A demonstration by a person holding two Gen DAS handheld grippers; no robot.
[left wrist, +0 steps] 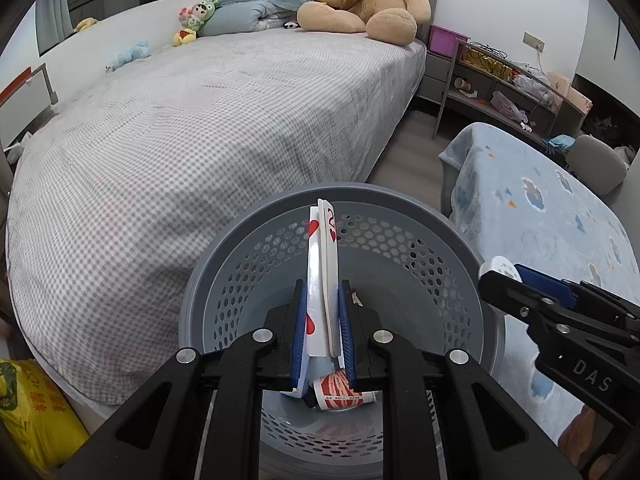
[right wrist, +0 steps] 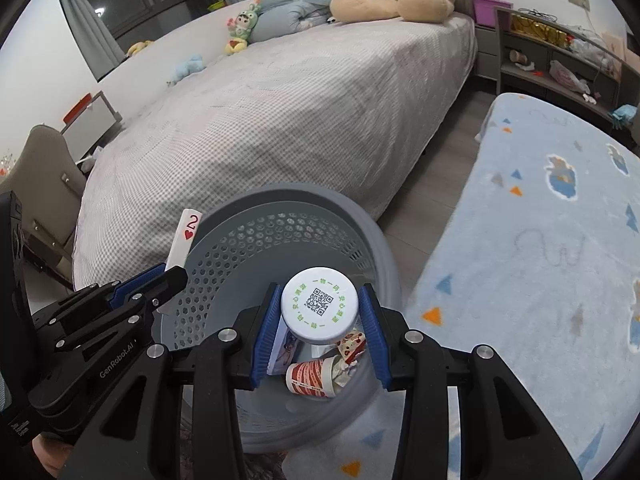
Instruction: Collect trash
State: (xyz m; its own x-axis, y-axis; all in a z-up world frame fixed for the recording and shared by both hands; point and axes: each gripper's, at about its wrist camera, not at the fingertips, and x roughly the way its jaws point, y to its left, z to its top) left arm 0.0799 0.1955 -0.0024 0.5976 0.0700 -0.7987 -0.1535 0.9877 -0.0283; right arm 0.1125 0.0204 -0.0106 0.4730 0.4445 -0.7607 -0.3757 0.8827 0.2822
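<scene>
Two pieces of trash are held over the grey perforated bin (left wrist: 344, 264), which stands on the floor between the bed (left wrist: 200, 128) and a surface covered by a blue patterned blanket (right wrist: 540, 216). The left gripper (left wrist: 323, 320) is closed to a narrow gap on a folded playing card (left wrist: 322, 264), a two of hearts, which stands upright between the blue pads and is seen above the bin's mouth. The right gripper (right wrist: 320, 320) is partly closed on a white bottle (right wrist: 319, 307), pinched at its round cap, on which a printed code is seen. A red paper cup (right wrist: 314, 376) and some crumpled wrapping are already seen at the bottom of the bin.

Several risks are judged from here. The card is light and flat, so on release it may flutter sideways; in the right wrist view it appears close to the bin's left rim, and it could be dropped on the floor or lodged on the rim if it is let go before being carried further inward. The bottle's cap is smooth and round, and a slip from the pads is possible if the wrist is rolled. The bin looks light and could be tipped if it is struck by either gripper. A collision is also possible, since both grippers are crowded over one opening.
</scene>
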